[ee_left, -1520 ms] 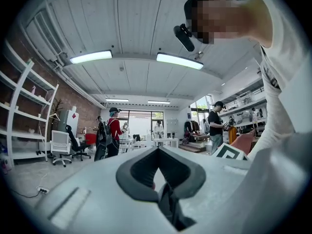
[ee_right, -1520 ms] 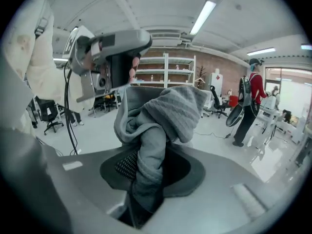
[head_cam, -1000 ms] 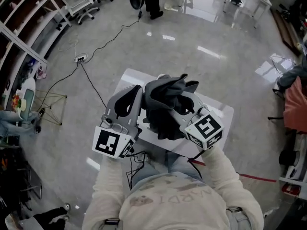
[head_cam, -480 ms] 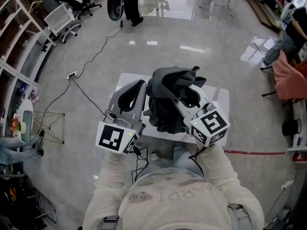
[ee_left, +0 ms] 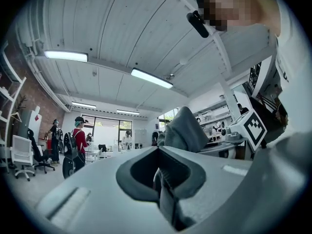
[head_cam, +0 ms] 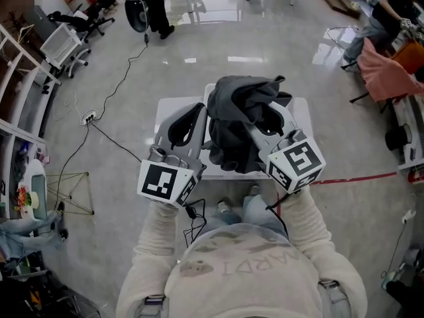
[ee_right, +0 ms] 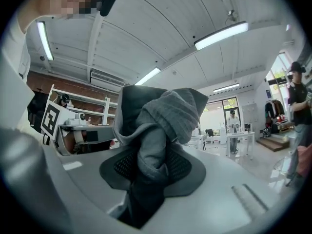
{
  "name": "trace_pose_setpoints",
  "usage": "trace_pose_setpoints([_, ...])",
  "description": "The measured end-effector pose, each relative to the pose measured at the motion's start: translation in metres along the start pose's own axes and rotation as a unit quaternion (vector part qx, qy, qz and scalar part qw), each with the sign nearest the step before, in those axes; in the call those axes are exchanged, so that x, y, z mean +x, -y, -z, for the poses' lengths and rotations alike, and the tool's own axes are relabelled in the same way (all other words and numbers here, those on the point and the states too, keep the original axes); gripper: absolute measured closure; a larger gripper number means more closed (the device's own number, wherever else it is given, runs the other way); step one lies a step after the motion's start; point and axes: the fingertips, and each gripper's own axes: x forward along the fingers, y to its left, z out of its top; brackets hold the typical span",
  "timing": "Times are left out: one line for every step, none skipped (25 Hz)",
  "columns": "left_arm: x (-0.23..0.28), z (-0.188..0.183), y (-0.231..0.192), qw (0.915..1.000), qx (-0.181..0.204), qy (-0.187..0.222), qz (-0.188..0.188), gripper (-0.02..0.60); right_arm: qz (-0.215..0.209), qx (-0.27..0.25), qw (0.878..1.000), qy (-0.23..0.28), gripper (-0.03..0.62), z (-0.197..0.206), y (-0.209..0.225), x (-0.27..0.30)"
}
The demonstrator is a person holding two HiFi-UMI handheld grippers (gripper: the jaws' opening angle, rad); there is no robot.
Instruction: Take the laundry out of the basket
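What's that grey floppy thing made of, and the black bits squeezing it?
The cloth looks like soft grey knit, matte: fine ribs show and it folds limply. The pads look like dark rubber, probably, with a dotted grid texture.

A glossy pale-grey polished floor (head_cam: 265,45) mirrors the ceiling lights as bright patches. A white square table (head_cam: 169,108) stands in the middle. A thin black cable (head_cam: 122,78) trails across the floor to a white power strip (head_cam: 88,116). A strip of red tape (head_cam: 358,176) crosses the floor at right. White open shelving (head_cam: 13,131) lines the left side, with a white mesh-backed office chair (head_cam: 63,45) near it. Overhead is a white panelled ceiling (ee_left: 122,28) with long fluorescent strip lights (ee_left: 151,78). A brown brick wall (ee_left: 14,96) meets tall bright windows (ee_left: 105,130) at the far end.
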Motion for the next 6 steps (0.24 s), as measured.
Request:
trace_pose_setpoints([-0.0003, -0.0017, 0.0003, 1.0000, -0.002, 0.001, 0.002, 0.581, 0.003, -0.001, 1.000, -0.001, 0.450, -0.0021, -0.0011, -0.0007])
trace_pose_setpoints([-0.0006, -0.0030, 0.0006, 1.0000, -0.003, 0.002, 0.004, 0.581, 0.005, -0.002, 1.000, -0.002, 0.450, -0.0036, -0.0022, -0.0011])
trace_pose_setpoints([-0.0012, -0.0040, 0.0010, 1.0000, -0.004, 0.002, 0.005, 0.581, 0.006, -0.002, 1.000, -0.002, 0.450, -0.0047, -0.0036, -0.0017])
trace_pose_setpoints([-0.0022, -0.0046, 0.0014, 1.0000, -0.005, 0.003, 0.005, 0.581, 0.008, -0.003, 1.000, -0.002, 0.450, -0.0055, -0.0052, -0.0023])
trace_pose_setpoints([-0.0033, -0.0051, 0.0017, 1.0000, -0.006, 0.003, 0.006, 0.581, 0.010, -0.003, 1.000, -0.001, 0.450, -0.0063, -0.0070, -0.0031])
trace_pose_setpoints([-0.0044, -0.0055, 0.0020, 1.0000, -0.006, 0.003, 0.007, 0.581, 0.012, -0.003, 1.000, 0.000, 0.450, -0.0071, -0.0089, -0.0040])
